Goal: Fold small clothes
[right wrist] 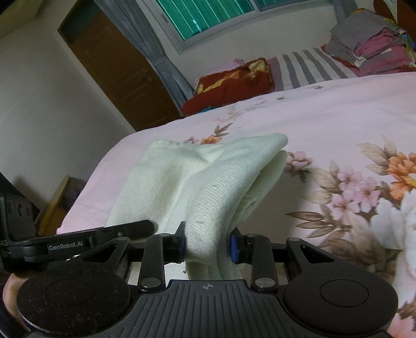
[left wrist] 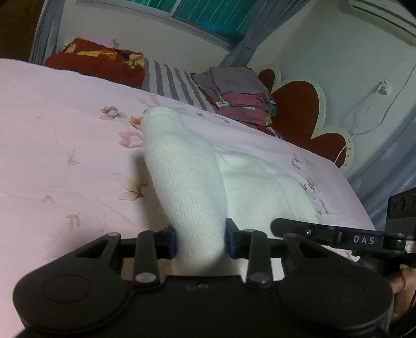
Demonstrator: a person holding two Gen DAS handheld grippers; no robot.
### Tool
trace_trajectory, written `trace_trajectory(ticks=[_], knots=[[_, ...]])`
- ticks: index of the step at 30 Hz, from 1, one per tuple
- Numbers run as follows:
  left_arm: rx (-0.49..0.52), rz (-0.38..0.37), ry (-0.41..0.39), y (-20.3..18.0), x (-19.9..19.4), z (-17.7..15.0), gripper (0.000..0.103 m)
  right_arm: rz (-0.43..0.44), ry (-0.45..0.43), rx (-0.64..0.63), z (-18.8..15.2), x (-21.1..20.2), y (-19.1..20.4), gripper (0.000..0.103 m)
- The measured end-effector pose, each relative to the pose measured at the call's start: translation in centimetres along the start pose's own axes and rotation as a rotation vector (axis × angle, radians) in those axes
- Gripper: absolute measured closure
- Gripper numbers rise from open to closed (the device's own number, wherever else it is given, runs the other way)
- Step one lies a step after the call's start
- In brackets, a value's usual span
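Note:
A small white knit garment (left wrist: 187,182) lies on the pink floral bedspread (left wrist: 65,145). My left gripper (left wrist: 200,240) is shut on one bunched edge of it, the cloth pinched between the blue pads (left wrist: 230,241). In the right wrist view my right gripper (right wrist: 208,245) is shut on another bunched edge of the same white garment (right wrist: 208,187), lifted into a fold above the bedspread (right wrist: 325,124). The other gripper shows beside each: the right one in the left wrist view (left wrist: 338,235), the left one in the right wrist view (right wrist: 78,240).
A pile of folded clothes (left wrist: 241,96) sits at the bed's head by a red flower-shaped headboard (left wrist: 299,104). A red patterned blanket (left wrist: 98,62) and a striped pillow (left wrist: 171,80) lie behind. A wooden door (right wrist: 117,67) and the window (right wrist: 202,15) stand beyond the bed's edge.

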State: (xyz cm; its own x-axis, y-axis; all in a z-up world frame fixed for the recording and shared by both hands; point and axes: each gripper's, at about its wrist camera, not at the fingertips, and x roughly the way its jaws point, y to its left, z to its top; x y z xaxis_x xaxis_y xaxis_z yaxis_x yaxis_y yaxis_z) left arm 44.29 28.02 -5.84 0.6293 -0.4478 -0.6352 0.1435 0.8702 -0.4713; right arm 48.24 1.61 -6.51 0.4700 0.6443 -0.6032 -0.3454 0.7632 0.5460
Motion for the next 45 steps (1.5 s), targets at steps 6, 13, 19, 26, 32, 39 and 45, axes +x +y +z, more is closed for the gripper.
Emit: trace_trajectory(ticks=[6,13,19,26,32,39,45], knots=[[-0.008,-0.044,0.052,3.0,3.0,-0.6,0.064,-0.046,0.003,0.025,-0.5,1.6,-0.1,0.072],[0.084,0.046,0.069,4.4,5.3,-2.5,0.037,-0.172,0.042,0.132,-3.4,5.4,-5.3,0.061],[0.118,0.037,-0.058,3.8,2.8,0.2,0.057,-0.233,0.023,0.049,-1.7,3.0,-4.1,0.06],[0.229,-0.01,0.014,1.2,7.4,2.3,0.07,-0.319,-0.011,-0.218,1.1,5.0,0.6,0.061],[0.182,-0.08,0.025,3.4,8.8,0.6,0.072,-0.418,0.068,-0.244,0.2,7.9,-1.9,0.064],[0.281,-0.046,0.015,1.9,6.9,0.7,0.075,-0.403,0.037,-0.202,0.1,7.6,-2.4,0.063],[0.359,-0.091,-0.007,0.3,3.9,-2.2,0.076,-0.324,-0.037,-0.278,-1.4,3.8,0.8,0.064]])
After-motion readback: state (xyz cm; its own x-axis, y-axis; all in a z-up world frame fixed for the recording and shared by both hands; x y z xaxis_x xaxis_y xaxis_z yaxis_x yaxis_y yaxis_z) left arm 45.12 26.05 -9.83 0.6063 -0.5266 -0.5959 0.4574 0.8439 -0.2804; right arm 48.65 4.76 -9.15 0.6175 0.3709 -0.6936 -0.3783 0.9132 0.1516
